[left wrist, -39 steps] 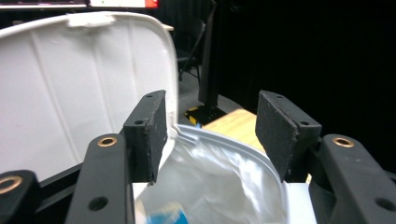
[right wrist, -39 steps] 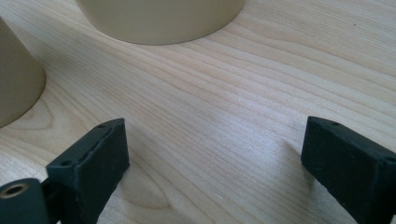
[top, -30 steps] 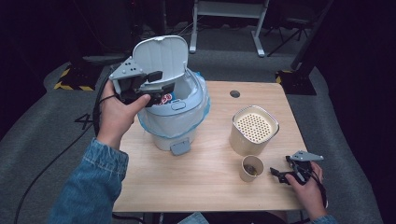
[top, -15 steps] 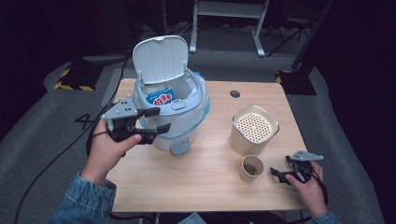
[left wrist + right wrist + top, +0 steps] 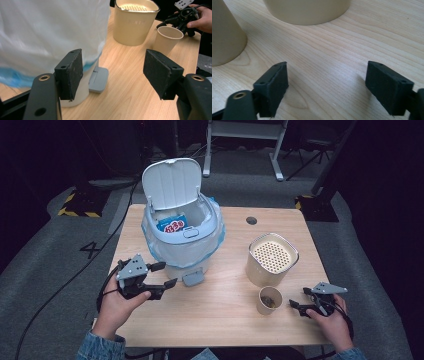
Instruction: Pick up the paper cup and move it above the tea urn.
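Observation:
A white pedal bin (image 5: 186, 249) with a blue-edged liner stands at the back left of the table, lid (image 5: 171, 182) up. A blue and red packet (image 5: 171, 225) lies inside it. My left gripper (image 5: 167, 274) is open and empty, low beside the bin's front left, near the grey pedal (image 5: 192, 278). In the left gripper view the gripper (image 5: 115, 72) faces the liner (image 5: 50, 32) and pedal (image 5: 98, 80). My right gripper (image 5: 298, 297) rests open on the table right of a paper cup (image 5: 270, 300). The right gripper view has it (image 5: 327, 85) empty over bare wood, cup (image 5: 224, 37) at left.
A beige canister (image 5: 272, 260) with a perforated lid stands behind the cup, its base (image 5: 307, 10) close ahead of the right jaws. The wooden table (image 5: 225, 320) has a cable hole (image 5: 251, 220) at the back. Dark floor surrounds it.
My left gripper has come away from the bin's opening and dropped to the table beside the bin's front left. The packet now lies in the bin. The right gripper has stayed put.

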Action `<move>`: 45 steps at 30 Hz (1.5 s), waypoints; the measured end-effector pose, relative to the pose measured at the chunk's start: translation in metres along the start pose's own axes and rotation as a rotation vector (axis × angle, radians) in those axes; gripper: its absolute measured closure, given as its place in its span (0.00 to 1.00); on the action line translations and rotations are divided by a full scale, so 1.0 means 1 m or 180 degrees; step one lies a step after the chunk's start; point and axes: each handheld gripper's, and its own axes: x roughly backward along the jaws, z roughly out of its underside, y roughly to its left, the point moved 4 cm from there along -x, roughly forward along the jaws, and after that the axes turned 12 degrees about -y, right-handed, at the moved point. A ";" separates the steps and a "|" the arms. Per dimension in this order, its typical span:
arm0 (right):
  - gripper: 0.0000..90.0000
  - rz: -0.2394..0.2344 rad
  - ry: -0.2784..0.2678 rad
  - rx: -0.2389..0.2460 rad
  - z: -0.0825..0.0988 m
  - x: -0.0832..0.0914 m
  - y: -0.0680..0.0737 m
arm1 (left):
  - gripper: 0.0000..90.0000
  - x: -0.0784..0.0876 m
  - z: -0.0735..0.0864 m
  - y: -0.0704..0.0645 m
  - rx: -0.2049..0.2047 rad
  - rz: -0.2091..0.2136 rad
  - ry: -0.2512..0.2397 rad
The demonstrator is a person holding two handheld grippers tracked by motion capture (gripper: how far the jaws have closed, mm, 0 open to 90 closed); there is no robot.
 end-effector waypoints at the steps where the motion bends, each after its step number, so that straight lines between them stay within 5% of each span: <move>1: 0.25 -0.0012 0.0015 0.0000 0.000 0.001 0.000 | 0.36 -0.001 0.005 0.001 0.0025 -0.0014 0.0013; 3: 0.32 -0.0018 0.0054 0.0015 -0.001 0.004 0.000 | 0.36 -0.004 0.014 0.002 0.0051 -0.0027 0.0048; 22: 0.32 -0.0293 0.0095 0.0101 -0.006 0.023 0.016 | 0.31 -0.021 0.096 0.026 0.0226 -0.0371 0.0589; 26: 0.30 -0.0398 0.0004 0.0214 -0.008 0.024 0.026 | 0.30 -0.023 0.110 0.028 0.0267 -0.0447 0.0846; 31: 0.28 -0.0486 -0.0048 0.0274 -0.010 0.022 0.034 | 0.27 -0.026 0.123 0.031 0.0159 -0.0573 0.1257; 38: 0.23 -0.0693 -0.0141 0.0251 -0.017 0.020 0.049 | 0.17 -0.029 0.127 0.031 0.0126 -0.0569 0.1101; 45: 0.19 -0.0878 -0.0262 0.0220 -0.024 0.012 0.067 | 0.17 -0.029 0.127 0.032 0.0118 -0.0553 0.1102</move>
